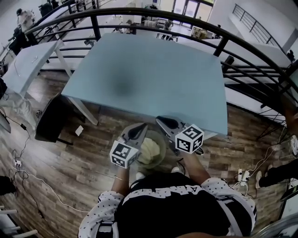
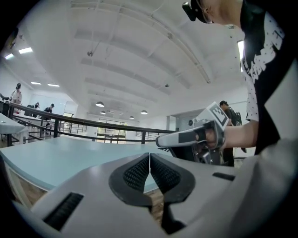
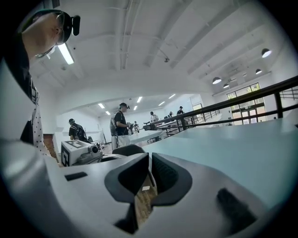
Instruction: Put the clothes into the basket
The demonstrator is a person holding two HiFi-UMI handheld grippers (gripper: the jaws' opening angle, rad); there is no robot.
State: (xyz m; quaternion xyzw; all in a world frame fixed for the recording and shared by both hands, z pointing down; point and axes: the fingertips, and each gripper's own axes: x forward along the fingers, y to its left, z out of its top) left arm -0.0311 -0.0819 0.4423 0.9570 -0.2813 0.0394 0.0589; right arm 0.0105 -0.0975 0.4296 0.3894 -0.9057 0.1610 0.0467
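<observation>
Head view: basket [image 1: 164, 151] stands on the wood floor [image 1: 79, 167] at 6 o'clock from the pale blue table [image 1: 149, 79], just off its near edge. Cream clothes [image 1: 150, 148] lie piled inside it.

Left gripper [image 1: 141, 127] is over the basket rim at about 10 o'clock. Right gripper [image 1: 161, 120] is at about 1 o'clock. Both point toward the table, tips near each other but apart. Black railing [image 1: 139, 14] runs past the table's far side at 12 o'clock.

Left gripper view: pads pressed together, nothing between them. Tabletop ahead, the other gripper at 2 o'clock.

Right gripper view: claw closed too, pads meeting at the tips, nothing caught. Floor shows through the slot below them. Other gripper at 9 o'clock.
</observation>
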